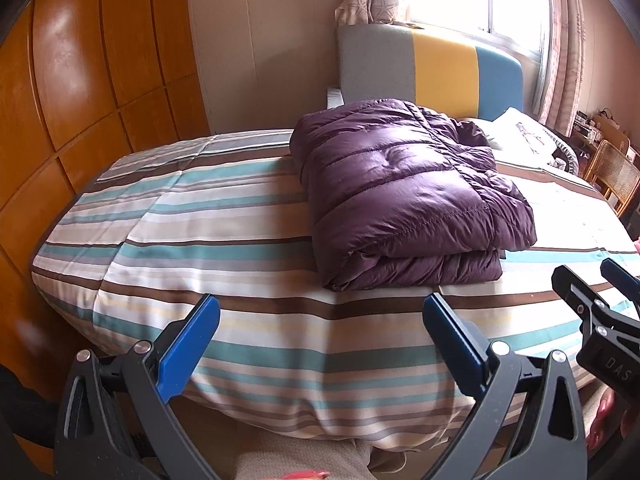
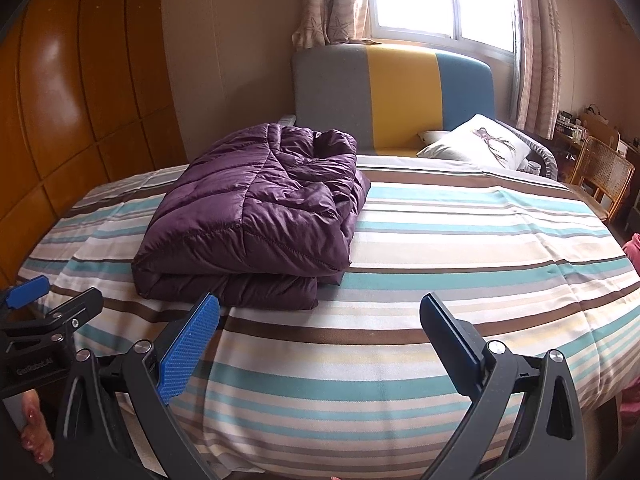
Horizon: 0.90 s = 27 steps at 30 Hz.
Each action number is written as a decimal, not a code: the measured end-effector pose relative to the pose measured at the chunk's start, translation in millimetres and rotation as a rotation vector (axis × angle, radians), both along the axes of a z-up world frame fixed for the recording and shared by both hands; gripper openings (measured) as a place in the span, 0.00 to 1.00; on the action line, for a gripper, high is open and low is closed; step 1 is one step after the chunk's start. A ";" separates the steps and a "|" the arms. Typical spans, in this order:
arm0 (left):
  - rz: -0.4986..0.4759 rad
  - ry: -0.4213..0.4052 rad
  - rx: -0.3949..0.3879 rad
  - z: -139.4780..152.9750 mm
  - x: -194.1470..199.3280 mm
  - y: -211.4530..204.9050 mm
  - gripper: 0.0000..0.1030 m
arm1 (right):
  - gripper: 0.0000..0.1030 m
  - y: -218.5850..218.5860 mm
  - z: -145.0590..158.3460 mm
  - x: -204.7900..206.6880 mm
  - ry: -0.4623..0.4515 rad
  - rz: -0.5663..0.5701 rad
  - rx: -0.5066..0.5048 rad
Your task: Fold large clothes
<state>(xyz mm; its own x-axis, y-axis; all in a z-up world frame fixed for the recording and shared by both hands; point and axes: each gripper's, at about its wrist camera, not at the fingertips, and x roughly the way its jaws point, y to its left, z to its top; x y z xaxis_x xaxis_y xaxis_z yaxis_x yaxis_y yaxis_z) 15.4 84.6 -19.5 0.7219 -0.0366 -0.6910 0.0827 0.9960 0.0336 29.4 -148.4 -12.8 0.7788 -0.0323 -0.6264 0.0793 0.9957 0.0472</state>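
Note:
A purple quilted down jacket (image 1: pixel 404 188) lies folded into a thick bundle on the striped bed cover (image 1: pixel 224 240). In the right wrist view the same jacket (image 2: pixel 256 216) sits left of centre on the cover (image 2: pixel 460 248). My left gripper (image 1: pixel 322 308) hangs open over the bed's near edge, short of the jacket, nothing between its blue pads. My right gripper (image 2: pixel 320 308) is open too, just in front of the bundle's near right corner. Each gripper shows in the other's view: the right one (image 1: pixel 592 280) at the right edge, the left one (image 2: pixel 52 292) at the left edge.
A grey, yellow and blue headboard (image 2: pixel 392 92) stands under a bright window (image 2: pixel 436 0) with curtains. A white pillow (image 2: pixel 480 144) lies at the head of the bed. A wooden wardrobe (image 1: pixel 80 100) lines the left side. A wicker chair (image 2: pixel 600 176) stands at the right.

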 end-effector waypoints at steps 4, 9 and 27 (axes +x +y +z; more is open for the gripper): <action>0.000 0.002 -0.004 -0.2 0.5 0.5 0.98 | 0.97 -1.1 -0.1 -0.2 0.000 -0.001 0.001; 0.003 0.011 -0.008 -1.8 1.2 1.0 0.98 | 0.97 -1.3 -1.6 0.1 0.006 0.002 0.003; -0.002 0.027 -0.023 -6.3 3.0 2.5 0.98 | 0.97 -2.7 -5.5 2.4 0.018 -0.003 0.010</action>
<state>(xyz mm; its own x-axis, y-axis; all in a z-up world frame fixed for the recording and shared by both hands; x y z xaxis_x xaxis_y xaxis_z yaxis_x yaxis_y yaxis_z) 18.4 87.1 -25.8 0.7027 -0.0545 -0.7094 0.0855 0.9963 0.0081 31.8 -151.1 -18.3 0.7675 -0.0288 -0.6404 0.0835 0.9950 0.0553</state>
